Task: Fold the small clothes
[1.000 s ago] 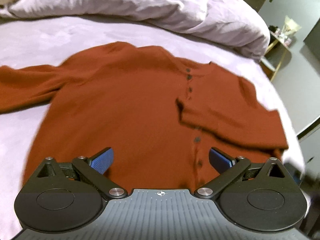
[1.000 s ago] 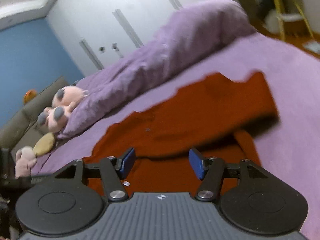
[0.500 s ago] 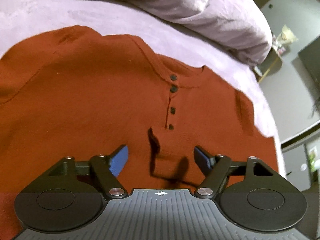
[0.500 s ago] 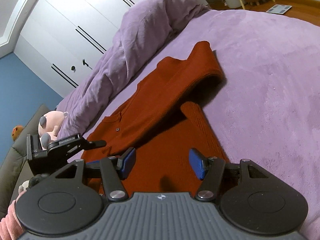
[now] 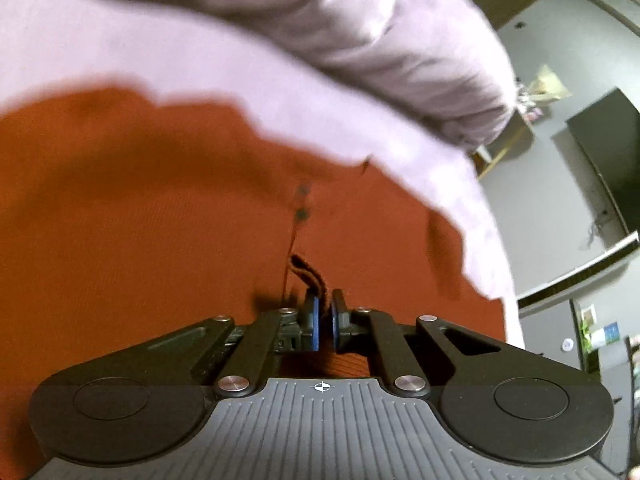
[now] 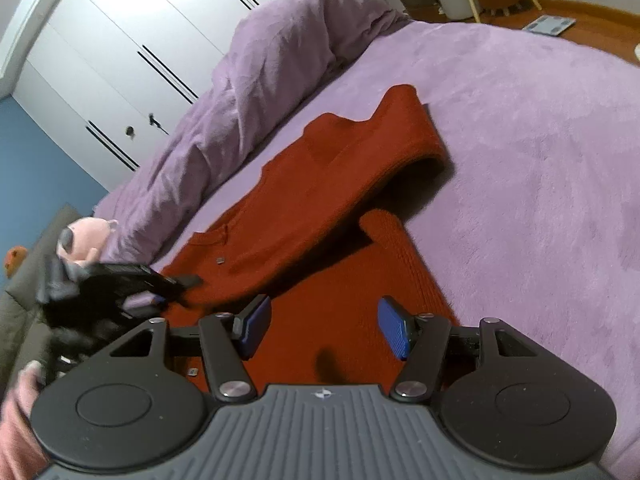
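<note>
1. Left wrist view: cloth fills the lower half, a rust-red shirt (image 5: 160, 220) spread flat on the purple bed (image 5: 200, 60). The left gripper (image 5: 323, 312) is clenched on a raised fold of the sleeve cuff (image 5: 310, 274), just below the dark buttons (image 5: 302, 213) at 12 o'clock. A bunched duvet (image 5: 380, 40) lies past the collar, toward 1 o'clock. The picture is blurred.

2. Right wrist view: the right gripper (image 6: 324, 330) is released, its blue pads (image 6: 394, 332) wide apart, hovering above the shirt's (image 6: 320, 208) lower part. One sleeve (image 6: 384, 148) lies folded across the body toward 1 o'clock. The left gripper (image 6: 176, 280) sits at 9 o'clock, low on the shirt near its buttons. A pink plush toy (image 6: 86, 236) lies at 10 o'clock by the duvet (image 6: 256, 80).
</note>
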`<state>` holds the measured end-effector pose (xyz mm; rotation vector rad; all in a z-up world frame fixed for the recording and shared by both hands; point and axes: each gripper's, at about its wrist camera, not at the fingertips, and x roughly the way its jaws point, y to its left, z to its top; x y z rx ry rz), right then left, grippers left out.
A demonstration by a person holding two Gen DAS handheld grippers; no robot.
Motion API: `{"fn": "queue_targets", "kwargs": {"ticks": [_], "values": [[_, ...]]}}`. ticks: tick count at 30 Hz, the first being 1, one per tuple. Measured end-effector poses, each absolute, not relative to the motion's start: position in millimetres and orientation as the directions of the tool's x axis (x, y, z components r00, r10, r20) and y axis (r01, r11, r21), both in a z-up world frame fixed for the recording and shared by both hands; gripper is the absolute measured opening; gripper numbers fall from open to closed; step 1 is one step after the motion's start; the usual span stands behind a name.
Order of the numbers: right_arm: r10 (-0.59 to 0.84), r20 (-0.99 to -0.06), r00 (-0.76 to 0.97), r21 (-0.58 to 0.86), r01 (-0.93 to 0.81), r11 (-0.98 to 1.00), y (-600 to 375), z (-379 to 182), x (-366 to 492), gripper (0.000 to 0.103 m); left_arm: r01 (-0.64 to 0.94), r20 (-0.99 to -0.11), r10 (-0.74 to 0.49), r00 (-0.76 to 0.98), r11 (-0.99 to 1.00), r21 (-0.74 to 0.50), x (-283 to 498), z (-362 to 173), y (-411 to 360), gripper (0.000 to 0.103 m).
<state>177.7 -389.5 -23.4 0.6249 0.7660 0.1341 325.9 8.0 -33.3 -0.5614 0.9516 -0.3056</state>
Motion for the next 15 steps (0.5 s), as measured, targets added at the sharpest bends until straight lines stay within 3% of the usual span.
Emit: {"fn": "queue_targets", "kwargs": {"ticks": [4,6,10,12,15], "values": [[0.191,-0.667,0.720,0.434,0.168,0.885,-387.5,-16.1,186.3,0.057,0.035,-0.652,-0.343,0.677,0.899,-0.436,323.7,7.2,38.0,0.007],[0.130,-0.692,0.710,0.387,0.213,0.897,-386.9,-13.3,193.7,0.047,-0.001,-0.663,-0.260,0.702,0.931,-0.366,320.8,9.5,55.8,0.007],[0.231,-0.623,0.747,0.534,0.190,0.824,-389.3,-6.1,214.6,0.049,-0.084,-0.701,-0.226,0.676,0.922,-0.378,316.5,-7.7,85.9,0.007],[0.286,-0.594,0.752,0.608,0.188,0.772,-389.1,-9.8,228.3,0.056,-0.103,-0.706,-0.235,0.668,0.910,-0.401,314.1,-13.8,94.6,0.007],[0.350,-0.598,0.721,0.695,0.249,0.675,-385.1,-33.6,253.3,0.056,-0.100,-0.699,-0.255,0.668,0.900,-0.424,311.8,-15.5,100.7,0.007]]}}
